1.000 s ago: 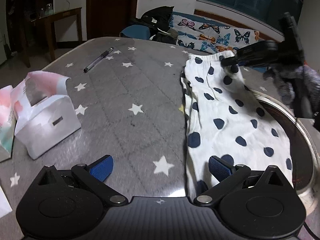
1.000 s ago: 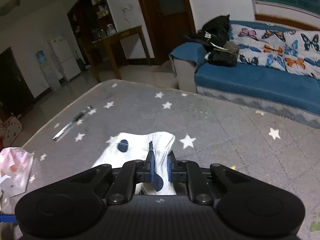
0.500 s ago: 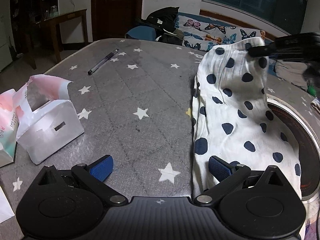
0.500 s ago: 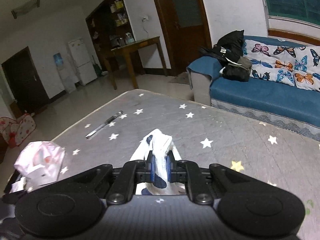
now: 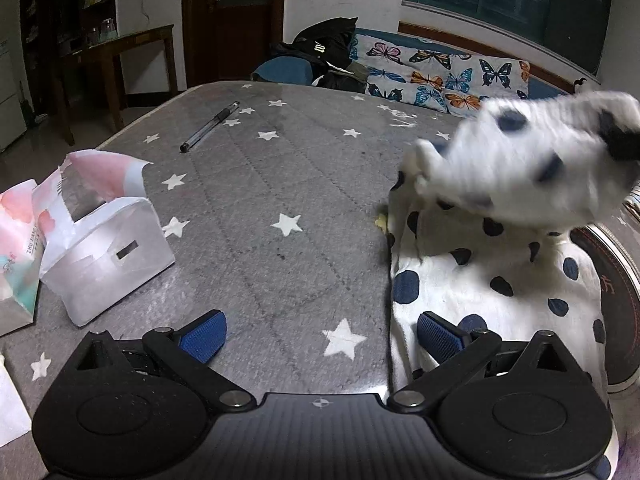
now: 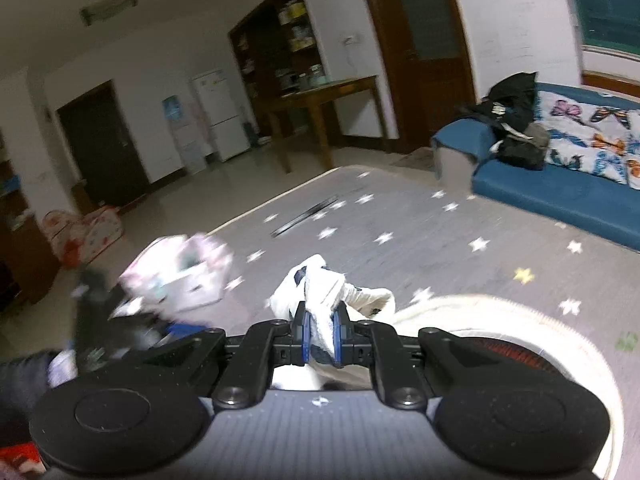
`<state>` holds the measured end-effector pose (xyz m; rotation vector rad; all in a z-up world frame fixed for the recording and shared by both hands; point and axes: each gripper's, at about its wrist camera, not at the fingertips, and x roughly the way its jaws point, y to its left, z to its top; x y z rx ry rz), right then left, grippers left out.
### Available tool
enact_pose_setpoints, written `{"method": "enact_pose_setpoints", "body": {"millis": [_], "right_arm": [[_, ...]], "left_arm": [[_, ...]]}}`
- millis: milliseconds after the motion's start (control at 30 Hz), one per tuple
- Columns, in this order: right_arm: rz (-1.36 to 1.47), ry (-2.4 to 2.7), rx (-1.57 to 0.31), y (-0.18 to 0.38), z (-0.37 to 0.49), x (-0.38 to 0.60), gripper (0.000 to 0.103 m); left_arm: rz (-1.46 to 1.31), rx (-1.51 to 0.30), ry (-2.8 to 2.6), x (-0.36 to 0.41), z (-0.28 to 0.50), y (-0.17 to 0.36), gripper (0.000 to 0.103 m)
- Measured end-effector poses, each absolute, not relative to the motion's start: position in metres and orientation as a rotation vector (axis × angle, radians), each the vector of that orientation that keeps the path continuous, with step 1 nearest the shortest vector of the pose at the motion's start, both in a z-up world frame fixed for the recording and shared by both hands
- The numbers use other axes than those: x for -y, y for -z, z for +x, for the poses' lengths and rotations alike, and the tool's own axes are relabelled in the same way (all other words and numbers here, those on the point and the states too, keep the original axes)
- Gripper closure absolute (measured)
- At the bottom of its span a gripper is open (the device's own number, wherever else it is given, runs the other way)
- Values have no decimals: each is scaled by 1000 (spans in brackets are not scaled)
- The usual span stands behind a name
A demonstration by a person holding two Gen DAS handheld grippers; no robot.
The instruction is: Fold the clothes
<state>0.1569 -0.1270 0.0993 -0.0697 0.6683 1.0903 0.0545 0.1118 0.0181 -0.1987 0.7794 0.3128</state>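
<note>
On the star-patterned grey tabletop, the right hand-held gripper, clamped on the polka-dot garment, lifts its far end, likely for folding, while the left hand-held gripper gapes empty beside it.

The left wrist view sits low over the near edge of the star-patterned desk, looking forward across it between the spread fingers of the left claw, close to the surface. The right wrist view rides higher, looking down and across the same desk past the right claw. Both share the pen, the tissue box and the butterfly-print sofa.
</note>
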Motion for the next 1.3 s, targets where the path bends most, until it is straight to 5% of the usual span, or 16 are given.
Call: {"method": "enact_pose_setpoints", "body": {"millis": [567,1300], "right_arm": [[-451,-1387,-559,-75,-10,146,93],[-929,-1336,-318,-36,-78,129,92]], "left_arm": [[-199,-761,-353,-116,7,-24,0],[-252,-652,-145,-94,-8,-63,0]]}}
